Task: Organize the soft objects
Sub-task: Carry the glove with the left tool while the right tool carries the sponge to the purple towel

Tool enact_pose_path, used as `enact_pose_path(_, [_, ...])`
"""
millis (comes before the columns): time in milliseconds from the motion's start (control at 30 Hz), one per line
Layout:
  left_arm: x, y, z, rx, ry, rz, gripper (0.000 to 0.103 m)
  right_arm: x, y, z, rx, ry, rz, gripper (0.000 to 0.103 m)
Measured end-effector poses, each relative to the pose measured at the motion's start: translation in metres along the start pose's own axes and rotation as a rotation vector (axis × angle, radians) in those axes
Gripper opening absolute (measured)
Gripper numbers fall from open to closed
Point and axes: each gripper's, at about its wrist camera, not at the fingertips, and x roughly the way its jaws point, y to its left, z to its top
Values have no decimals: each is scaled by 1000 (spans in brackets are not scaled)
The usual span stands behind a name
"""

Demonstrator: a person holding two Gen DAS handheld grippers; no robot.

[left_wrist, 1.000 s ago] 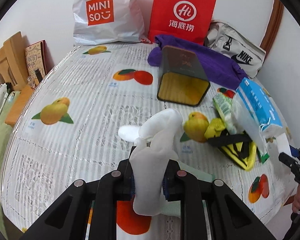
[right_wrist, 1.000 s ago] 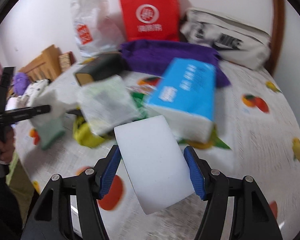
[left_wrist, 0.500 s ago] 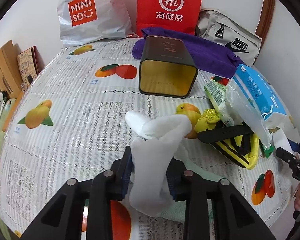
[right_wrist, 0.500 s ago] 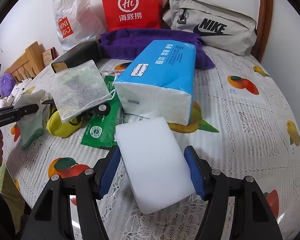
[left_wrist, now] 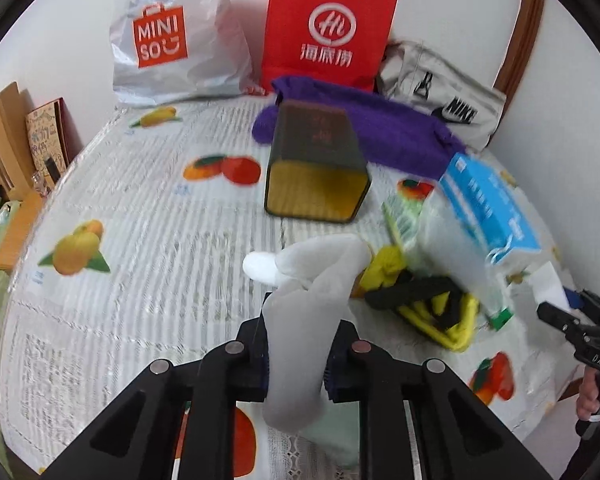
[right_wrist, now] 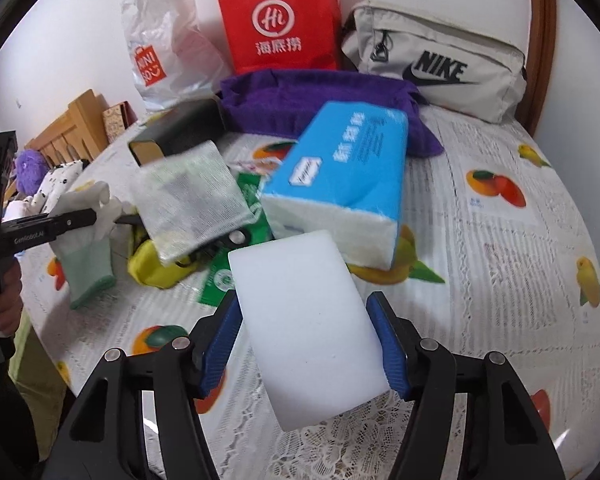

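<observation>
A: What has moved?
B: The tin (left_wrist: 318,168) sits further right than a moment ago.
A: Your grippers?
B: My left gripper (left_wrist: 296,354) is closing on the glove (left_wrist: 304,312), lower centre. My right gripper (right_wrist: 306,344) clamps the sponge (right_wrist: 306,336), jaws closing, lower centre.

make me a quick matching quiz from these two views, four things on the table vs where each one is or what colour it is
Things:
1. white glove
2. white sponge block
3. purple towel
4. dark tin

Places:
a. lying on its side, open end toward the left camera
b. between the left tongs
c. spread in front of the red bag
d. between the right tongs

Pairs: 1-b, 2-d, 3-c, 4-a
</observation>
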Motion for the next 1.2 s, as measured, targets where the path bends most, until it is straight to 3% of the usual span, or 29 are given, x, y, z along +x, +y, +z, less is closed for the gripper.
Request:
enact_pose_path(167, [-19,0,23,-8,-40,-21,18,-18,-2,19,0,-40,32,63])
enact_pose_path(533, [-25,-7,93,4,-91,19,18,-22,-18,96,-9,-114,-31,63])
enact_pose_path(900, [-13,-7,164,13,-137,10,18,10,-40,170,-17,-147,-68,63])
enact_pose_path(1200, [30,-6,212,-10,-118,-30,18,62,-60,210,-28,-111,-86,64])
